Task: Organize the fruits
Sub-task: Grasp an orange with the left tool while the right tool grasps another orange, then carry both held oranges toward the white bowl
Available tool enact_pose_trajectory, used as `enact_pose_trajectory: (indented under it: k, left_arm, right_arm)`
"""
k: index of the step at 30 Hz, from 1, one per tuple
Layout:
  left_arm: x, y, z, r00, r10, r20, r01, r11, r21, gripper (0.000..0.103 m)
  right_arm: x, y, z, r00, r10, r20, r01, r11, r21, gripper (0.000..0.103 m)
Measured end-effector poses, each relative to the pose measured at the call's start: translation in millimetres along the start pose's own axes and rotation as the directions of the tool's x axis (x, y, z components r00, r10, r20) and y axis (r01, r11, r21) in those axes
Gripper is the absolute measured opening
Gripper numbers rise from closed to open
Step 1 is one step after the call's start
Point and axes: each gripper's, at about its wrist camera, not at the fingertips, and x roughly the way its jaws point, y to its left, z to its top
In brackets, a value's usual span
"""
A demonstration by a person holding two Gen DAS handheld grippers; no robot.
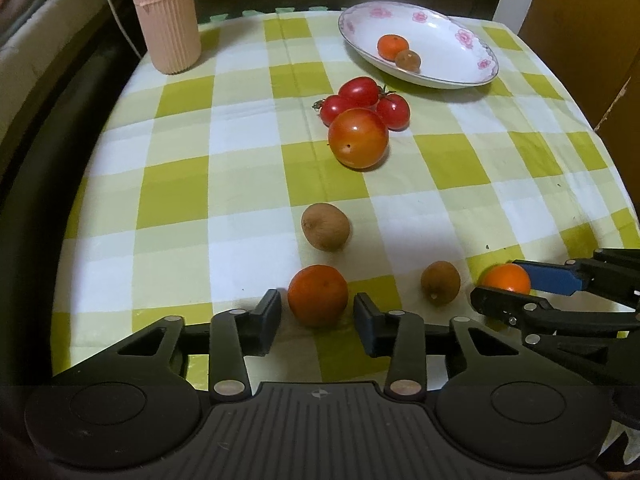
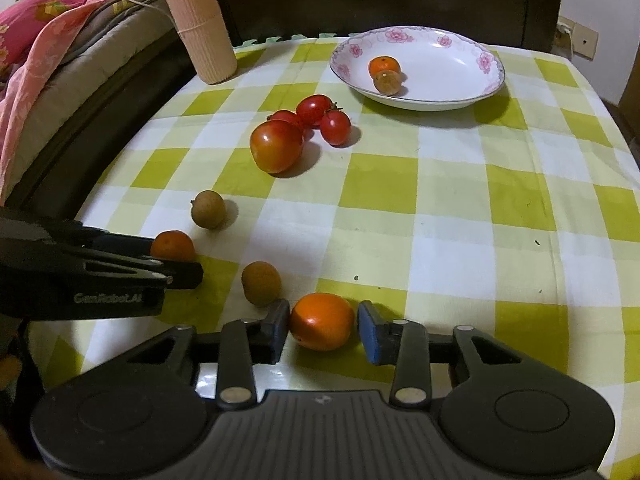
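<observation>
Nearest, the left gripper [image 1: 318, 314] and right gripper [image 2: 323, 330] angle down, each straddling an orange on the worktop [image 2: 440, 220], jaws narrow, pads not visibly pressing. Toward 12 o'clock: two brown fruits, tomatoes [image 2: 296, 132], then the plate [image 2: 472, 92] holding two fruits; most fruit apparently remains unsorted.

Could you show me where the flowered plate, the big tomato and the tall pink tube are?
flowered plate [image 2: 444, 80], right wrist view: bare white inside of the dish.
big tomato [image 1: 358, 138], left wrist view: middle of its glossy skin.
tall pink tube [image 1: 168, 20], left wrist view: its ribbed side.
</observation>
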Motion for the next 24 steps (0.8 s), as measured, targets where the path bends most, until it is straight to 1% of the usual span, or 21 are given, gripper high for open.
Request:
enact_pose_trajectory:
  k: [2,5,9,14,17,19,21,23,24]
  left_arm:
    - [0.4,-0.5,0.5,1.000,0.007,0.006,-0.007,1.000,0.001,0.044]
    - [1.1,-1.7,0.5,1.000,0.009,0.009,-0.009,1.000,0.008,0.044]
    - [2.0,-4.7,0.7,1.000,0.013,0.010,-0.013,1.000,0.023,0.048]
    - [3.3,-7.8,0.1,1.000,0.021,0.014,-0.022,0.999,0.037,0.054]
    - [3.4,-8.9,-0.3,0.999,0.028,0.017,-0.029,0.999,0.045,0.054]
    - [3.1,-8.3,-0.5,0.999,0.026,0.018,-0.027,0.999,0.043,0.052]
    - [1.9,-8.4,-0.9,0.999,0.025,0.019,-0.026,0.999,0.043,0.044]
    - [0.7,-8.2,-1.5,1.000,0.024,0.020,-0.024,0.999,0.042,0.039]
    - [0.5,-7.9,-1.5,1.000,0.022,0.020,-0.023,0.999,0.040,0.039]
  right_arm:
    - [-0.4,2.4,-0.4,1.000,-0.013,0.003,0.013,1.000,-0.015,0.033]
    - [-0.9,1.5,-0.9,1.000,-0.011,0.006,0.011,1.000,-0.016,0.033]
    - [-2.0,-2.1,-1.0,1.000,-0.016,0.008,0.016,1.000,-0.005,0.033]
    - [-0.4,-4.1,-0.5,1.000,-0.002,-0.001,0.002,1.000,0.005,0.033]
    - [-0.4,-3.3,-1.7,1.000,-0.004,0.006,0.004,1.000,0.000,0.033]
    - [-0.3,-3.1,-1.6,1.000,-0.005,0.008,0.005,1.000,0.000,0.033]
    - [-0.5,-2.5,-1.4,1.000,-0.010,0.006,0.010,1.000,0.000,0.033]
    - [-0.6,-0.9,-0.7,1.000,-0.017,0.000,0.017,1.000,-0.008,0.033]
    - [-0.7,0.5,-0.8,1.000,-0.022,-0.001,0.022,1.000,-0.017,0.033]
